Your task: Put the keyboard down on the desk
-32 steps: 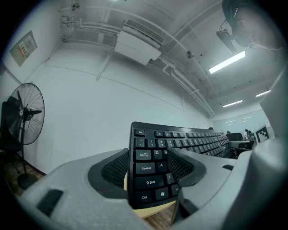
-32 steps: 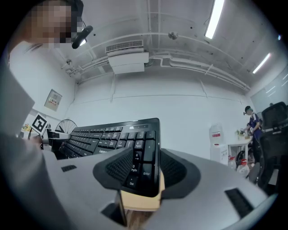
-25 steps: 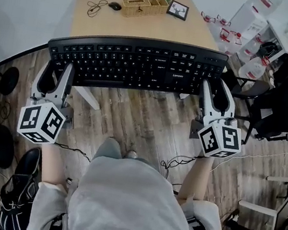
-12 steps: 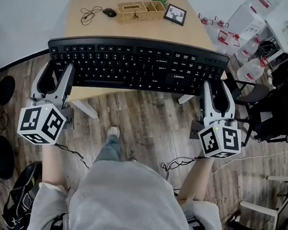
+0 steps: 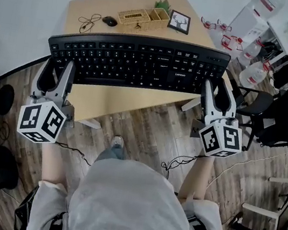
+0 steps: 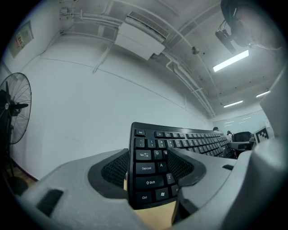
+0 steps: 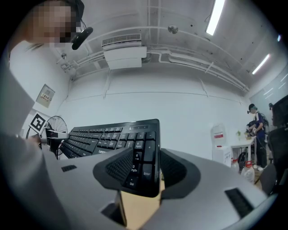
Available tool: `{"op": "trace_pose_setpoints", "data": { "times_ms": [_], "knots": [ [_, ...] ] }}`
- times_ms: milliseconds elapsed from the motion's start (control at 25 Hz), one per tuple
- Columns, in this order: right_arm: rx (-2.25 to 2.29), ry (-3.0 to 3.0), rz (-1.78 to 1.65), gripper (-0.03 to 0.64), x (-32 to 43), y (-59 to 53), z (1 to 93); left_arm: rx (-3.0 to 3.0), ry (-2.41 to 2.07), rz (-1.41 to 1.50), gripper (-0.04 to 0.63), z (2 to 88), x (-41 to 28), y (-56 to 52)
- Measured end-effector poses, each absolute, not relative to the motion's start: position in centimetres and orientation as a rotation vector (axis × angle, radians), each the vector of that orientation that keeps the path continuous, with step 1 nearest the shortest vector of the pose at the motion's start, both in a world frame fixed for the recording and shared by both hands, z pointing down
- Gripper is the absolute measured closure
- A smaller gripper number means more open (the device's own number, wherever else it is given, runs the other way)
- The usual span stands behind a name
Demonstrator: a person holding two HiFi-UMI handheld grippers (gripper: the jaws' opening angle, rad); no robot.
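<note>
Black keyboard [image 5: 136, 64] is held over the near part of the wooden desk [image 5: 129, 103]. Its long axis runs left to right across the head view, keys up, function row on the far side, space bar toward the person. Can't tell if it touches the desk.

Left gripper [image 5: 59, 68] has its jaws clamped on the Ctrl/Shift end. Right gripper [image 5: 217, 94] has its jaws clamped on the number-pad end. In both gripper views the 2 pads press the keyboard's top and underside, with desk wood just below.

Further back on the desk, well apart from the keyboard:
- black mouse [image 5: 110, 21] with a loose cable [image 5: 90, 21]
- wicker organizer [image 5: 144, 16]
- small green plant [image 5: 162, 4]
- framed picture [image 5: 180, 21]

A dark office chair [image 5: 255, 103] stands right of the desk, near the right gripper, with water jugs [image 5: 252, 72] beyond. A standing fan [image 6: 13, 112] shows at the left.
</note>
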State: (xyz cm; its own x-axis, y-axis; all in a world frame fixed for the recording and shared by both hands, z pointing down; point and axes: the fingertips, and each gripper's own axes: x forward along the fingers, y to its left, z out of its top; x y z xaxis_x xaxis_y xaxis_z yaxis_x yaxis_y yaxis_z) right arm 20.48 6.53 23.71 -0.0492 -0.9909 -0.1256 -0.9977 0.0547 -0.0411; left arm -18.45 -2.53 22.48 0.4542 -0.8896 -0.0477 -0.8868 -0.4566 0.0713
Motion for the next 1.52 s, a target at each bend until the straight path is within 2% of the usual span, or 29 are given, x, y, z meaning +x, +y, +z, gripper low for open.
{"op": "trace_pose_setpoints", "data": {
  "times_ms": [320,880,1280,1520],
  "knots": [
    [-2.065,2.17,0.11,0.437,20.4,6.3,24.1,2.673,-1.626,-0.133,0.33,22.3,-18.4,-2.8],
    [-2.171,2.153,0.054,0.437,17.0,-6.8,24.2,2.652,-1.523,-0.096,0.33,23.6,-21.3,-18.2],
    [-2.187,2.175,0.004,0.438,18.7,-10.3,25.6,2.607,-1.519,-0.054,0.33,25.5,-19.7,-21.4],
    [-2.169,2.238,-0.053,0.439,20.7,-17.1,26.7,2.54,-1.554,-0.013,0.33,27.0,-18.1,-26.7]
  ]
}}
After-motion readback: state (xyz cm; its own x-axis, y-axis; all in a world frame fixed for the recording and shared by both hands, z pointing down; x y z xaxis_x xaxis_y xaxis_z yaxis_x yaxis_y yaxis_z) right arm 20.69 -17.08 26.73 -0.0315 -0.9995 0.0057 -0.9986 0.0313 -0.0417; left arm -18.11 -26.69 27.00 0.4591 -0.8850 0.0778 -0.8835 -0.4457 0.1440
